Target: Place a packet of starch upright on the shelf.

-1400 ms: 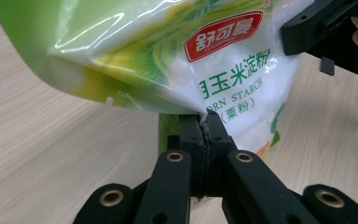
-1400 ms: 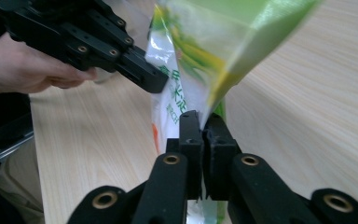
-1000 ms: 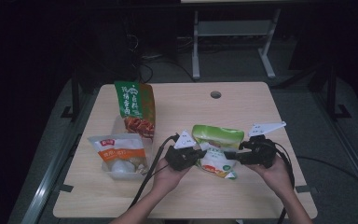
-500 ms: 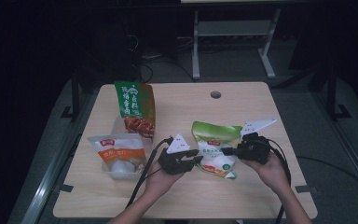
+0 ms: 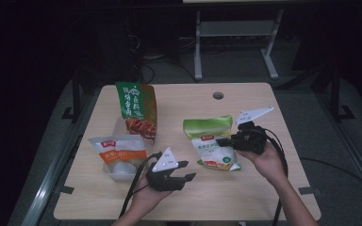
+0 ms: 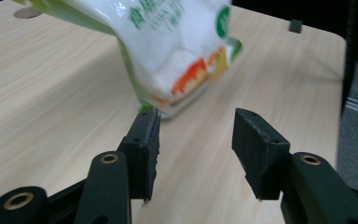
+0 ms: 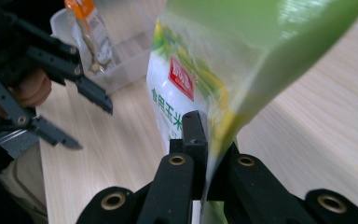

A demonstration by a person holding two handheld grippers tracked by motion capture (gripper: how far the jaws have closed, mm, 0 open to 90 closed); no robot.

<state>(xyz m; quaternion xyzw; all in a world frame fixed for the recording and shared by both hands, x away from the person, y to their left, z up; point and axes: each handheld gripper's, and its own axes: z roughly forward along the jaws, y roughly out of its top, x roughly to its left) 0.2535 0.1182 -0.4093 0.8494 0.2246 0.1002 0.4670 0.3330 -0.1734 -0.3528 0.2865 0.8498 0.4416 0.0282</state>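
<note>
A green and white pouch point(image 5: 210, 140) stands tilted at the table's middle right, and my right gripper point(image 5: 222, 141) is shut on its right edge. In the right gripper view the jaws pinch the pouch's point(image 7: 191, 79) green side seam at my right gripper point(image 7: 204, 135). My left gripper point(image 5: 187, 170) sits near the front edge, left of the pouch and apart from it. Its jaws have just been opening and nothing is between them. The left gripper view has my left gripper point(image 6: 196, 135) open, with the pouch's point(image 6: 177, 42) lower corner just beyond the pads.
A tall green and red bag point(image 5: 136, 110) stands at the left centre. In front of it is a clear tub point(image 5: 104, 168) holding an orange-labelled white pouch point(image 5: 119, 151). The table point(image 5: 245, 193) has a cable hole point(image 5: 218, 95) at the back.
My left gripper has let go of the pouch, opened, and pulled back left toward the front edge. My right gripper has shut on the pouch's edge and raised it.
</note>
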